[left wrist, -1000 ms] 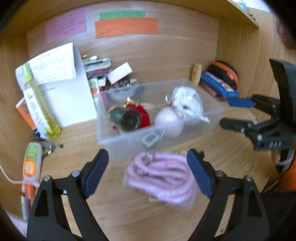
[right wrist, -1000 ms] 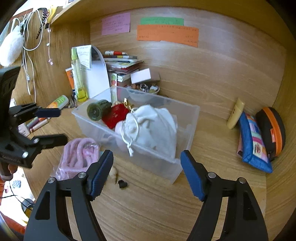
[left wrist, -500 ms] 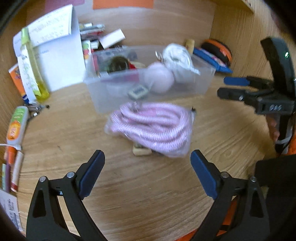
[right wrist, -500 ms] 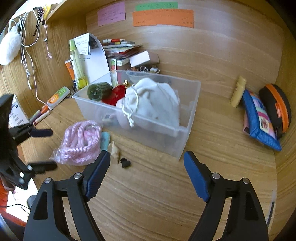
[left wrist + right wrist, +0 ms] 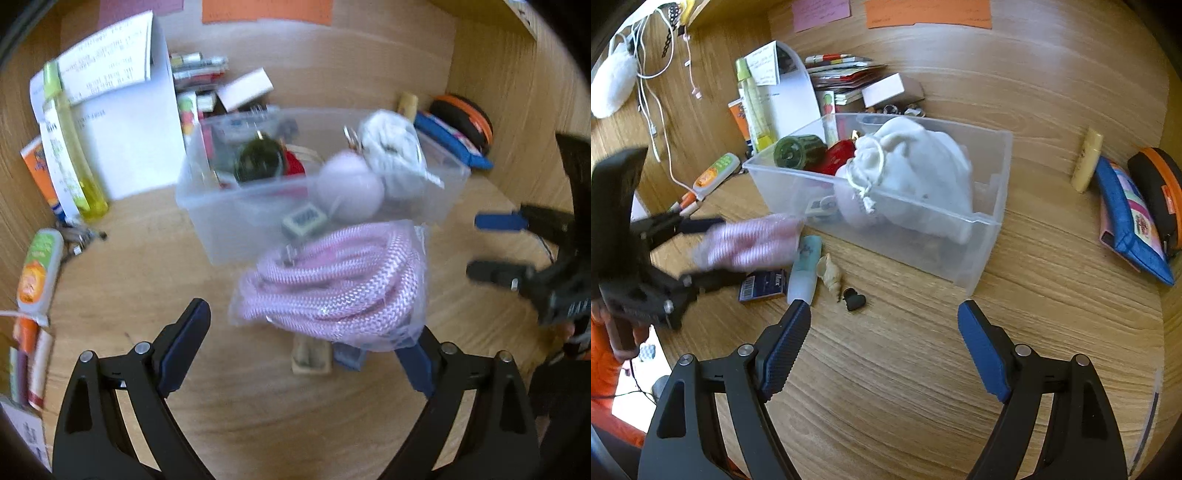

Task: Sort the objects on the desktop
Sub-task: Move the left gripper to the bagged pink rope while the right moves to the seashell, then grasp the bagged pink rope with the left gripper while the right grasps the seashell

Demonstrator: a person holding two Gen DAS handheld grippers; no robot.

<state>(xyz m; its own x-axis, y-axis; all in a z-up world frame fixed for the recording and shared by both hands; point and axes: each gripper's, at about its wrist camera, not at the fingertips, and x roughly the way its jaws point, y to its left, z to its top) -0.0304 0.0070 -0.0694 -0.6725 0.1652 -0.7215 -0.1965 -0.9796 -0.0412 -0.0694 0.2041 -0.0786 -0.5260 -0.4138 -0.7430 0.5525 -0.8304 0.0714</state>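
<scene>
A pink braided cord in a clear bag (image 5: 332,288) lies on the desk in front of a clear plastic bin (image 5: 207,206). My left gripper (image 5: 306,350) is open around the bag, its right finger half hidden by it. In the right wrist view the bag (image 5: 750,240) is blurred between the left gripper's fingers (image 5: 701,225). The bin (image 5: 979,221) holds a white drawstring pouch (image 5: 916,177), a green cap and a red item. My right gripper (image 5: 882,350) is open and empty above bare wood.
A blue card (image 5: 764,286), a pale blue tube (image 5: 805,269), a shell (image 5: 831,275) and a small black piece (image 5: 854,298) lie before the bin. Papers, a yellow bottle (image 5: 70,147) and pens stand at left. Pouches (image 5: 1130,218) lie at right.
My left gripper has moved forward around the pink cord bag, which has shifted and now uncovers the card and tube. My right gripper has drawn back a little and stayed open.
</scene>
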